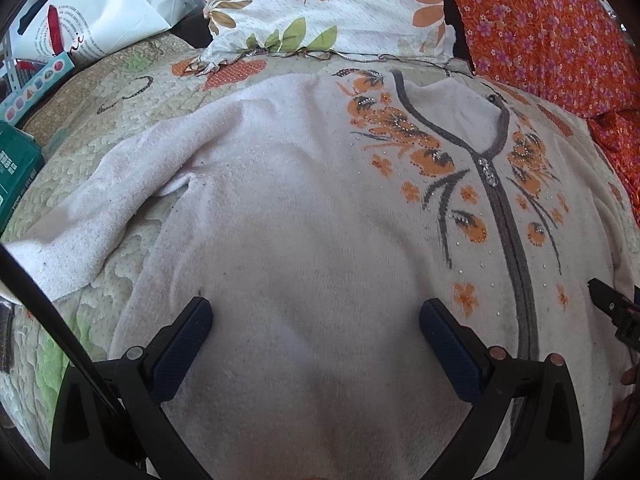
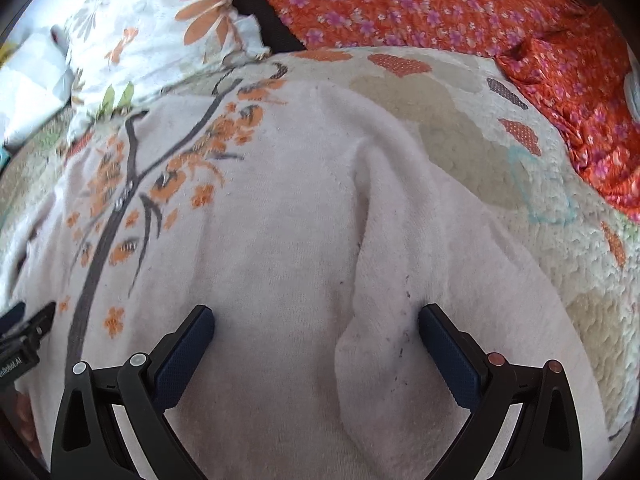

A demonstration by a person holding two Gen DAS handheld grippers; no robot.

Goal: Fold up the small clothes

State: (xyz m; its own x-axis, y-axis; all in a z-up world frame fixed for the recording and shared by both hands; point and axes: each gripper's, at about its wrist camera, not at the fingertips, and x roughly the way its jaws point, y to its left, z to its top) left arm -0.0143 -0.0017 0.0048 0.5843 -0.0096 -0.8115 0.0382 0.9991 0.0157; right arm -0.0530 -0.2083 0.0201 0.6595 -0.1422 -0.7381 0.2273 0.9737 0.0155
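Note:
A white knit cardigan (image 1: 304,208) with orange flowers and a grey zipper band (image 1: 516,248) lies face up on the quilted bed. Its left sleeve (image 1: 92,216) spreads out to the left. In the right wrist view the cardigan (image 2: 264,240) shows its right sleeve (image 2: 408,240) lying along the body. My left gripper (image 1: 316,312) is open and empty just above the lower left body. My right gripper (image 2: 316,320) is open and empty above the lower body, beside the sleeve. The right gripper's tip (image 1: 612,308) shows at the left view's right edge.
A floral pillow (image 1: 320,4) and an orange flowered cloth (image 1: 552,28) lie at the head of the bed. A white bag (image 1: 100,12) and a green box (image 1: 16,164) sit at the left. The quilt (image 2: 520,184) shows to the right of the cardigan.

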